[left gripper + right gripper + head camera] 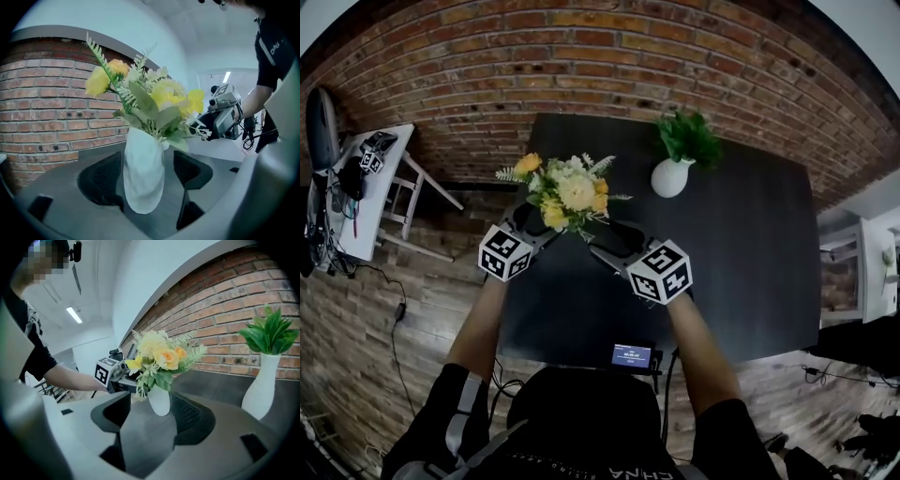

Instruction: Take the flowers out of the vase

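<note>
Flowers: one bunch, yellow and cream blooms with fern sprigs, stood upright in a white vase on the dark tabletop, near its left side and framed by both grippers.

Small lit screen: sat at the near edge of the tabletop, below the person's arms.

Left gripper: jaws stood wide apart, with the body of the vase between them. A gap showed beside the right-hand pad, so nothing was clamped.

Right gripper: jaws likewise wide apart and holding nothing. The vase showed beyond them, framed in the gap, with the foliage hanging over the opening.

Second vase: white, held a green leafy plant, and stood farther back on the tabletop, well apart from the flowers.

Brick wall: red, ran behind the far edge of the tabletop.

White side table: stood off to the left and carried dark equipment.
</note>
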{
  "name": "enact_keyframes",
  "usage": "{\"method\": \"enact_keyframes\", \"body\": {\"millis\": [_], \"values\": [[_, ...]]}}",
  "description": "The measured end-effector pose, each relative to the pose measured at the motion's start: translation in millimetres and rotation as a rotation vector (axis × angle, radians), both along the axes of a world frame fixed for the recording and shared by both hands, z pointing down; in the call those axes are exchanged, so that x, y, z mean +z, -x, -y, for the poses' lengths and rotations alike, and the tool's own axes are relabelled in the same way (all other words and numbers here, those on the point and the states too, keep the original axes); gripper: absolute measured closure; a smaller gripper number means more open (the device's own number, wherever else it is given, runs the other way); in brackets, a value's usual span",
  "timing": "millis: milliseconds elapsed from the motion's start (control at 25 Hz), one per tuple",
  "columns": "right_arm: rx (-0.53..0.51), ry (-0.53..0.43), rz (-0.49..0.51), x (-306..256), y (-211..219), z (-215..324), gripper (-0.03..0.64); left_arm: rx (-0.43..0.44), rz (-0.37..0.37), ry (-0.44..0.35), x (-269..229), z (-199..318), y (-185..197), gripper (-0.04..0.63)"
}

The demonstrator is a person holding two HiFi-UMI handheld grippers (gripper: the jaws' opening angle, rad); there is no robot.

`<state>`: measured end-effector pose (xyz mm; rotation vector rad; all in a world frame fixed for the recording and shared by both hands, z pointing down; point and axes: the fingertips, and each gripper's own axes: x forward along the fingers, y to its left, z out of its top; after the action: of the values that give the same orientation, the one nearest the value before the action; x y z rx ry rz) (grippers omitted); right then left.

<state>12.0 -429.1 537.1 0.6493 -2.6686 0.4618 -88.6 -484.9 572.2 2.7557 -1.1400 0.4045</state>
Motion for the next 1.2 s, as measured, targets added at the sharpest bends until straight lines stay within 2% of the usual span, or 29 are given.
{"method": "enact_keyframes", "body": {"millis": [280,320,440,600,1040,1160,1200], "values": [[-0.037,0.007,-0.032,23,21,19,0.359,-0.018,-0.049,-0.033,-3,14,-11,0.276],[-0.043,0.002,-0.021,22,29,22,0.359,-0.019,-0.051,-0.034,-3,14,-11,0.299],[-0.039,-0.005,0.04,11,50,33,0.359,-0.032,-0.062,-0.027,-1,13,-8,0.301],[0.021,-0.008,0.119,-2,66,52,0.342,-0.053,-0.078,-0.025,-2,13,-4,0.301],[0.052,0.027,0.222,-13,95,69,0.344,-0.052,-0.049,-0.042,-2,12,-6,0.302],[0.06,0.012,0.221,-16,94,72,0.359,-0.047,-0.041,-0.041,-1,12,-6,0.302],[0.07,-0.003,0.22,-18,93,73,0.404,-0.046,-0.038,-0.041,0,12,-6,0.302]]}}
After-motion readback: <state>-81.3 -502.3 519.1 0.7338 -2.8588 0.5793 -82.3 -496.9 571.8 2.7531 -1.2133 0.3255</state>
